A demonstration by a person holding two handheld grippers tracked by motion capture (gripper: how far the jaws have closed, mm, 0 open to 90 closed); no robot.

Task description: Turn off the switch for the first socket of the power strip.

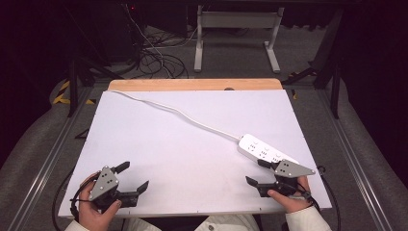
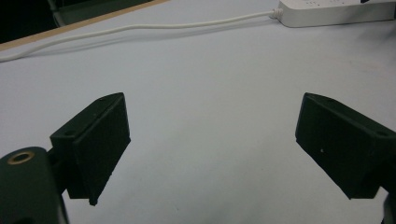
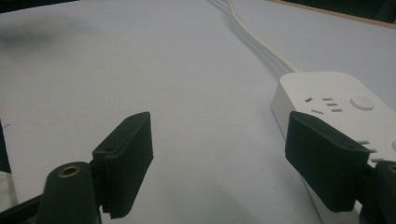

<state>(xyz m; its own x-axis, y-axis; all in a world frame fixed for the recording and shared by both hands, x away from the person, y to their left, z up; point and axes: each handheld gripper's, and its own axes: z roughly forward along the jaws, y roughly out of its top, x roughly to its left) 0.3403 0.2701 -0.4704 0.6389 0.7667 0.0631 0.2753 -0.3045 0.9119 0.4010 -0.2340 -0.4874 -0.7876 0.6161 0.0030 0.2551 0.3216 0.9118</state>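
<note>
Scene: white board (image 1: 192, 144) lies on a wooden tabletop (image 1: 192, 85); you hold one gripper in each hand at the board's near edge.
Power strip: white power strip (image 1: 267, 152) lies flat near the board's right edge, toward the near right corner; sockets and a round button face up, nothing plugged in as far as you can see.
Cord: its white cord (image 1: 183, 114) runs from the strip's far end diagonally across the board to the far left corner and off the edge.
Left gripper: left gripper (image 1: 129, 179) sits at the near left corner, fingers wide apart, nothing between them; bare board ahead in the left gripper view (image 2: 212, 140).
Right gripper: right gripper (image 1: 258, 173) sits at the near right corner, fingers spread wide, holding nothing; in the right gripper view (image 3: 219, 158) one finger (image 3: 327, 158) overlaps the strip's near end; touching or just above, cannot tell.
Step, my guess: you look set to take the strip with the right gripper; no grip made yet.
Risk 1: close from here and you likely catch only the strip's edge; the smooth casing may slip or pivot out.
Risk 2: a nudge from that finger could skate the strip toward the right edge.
Risk 3: lifting could pull the cord taut and drag or twist the strip.
Risk 4: a finger could press the button.
Containers: none on the board; nothing held in anything.
</note>
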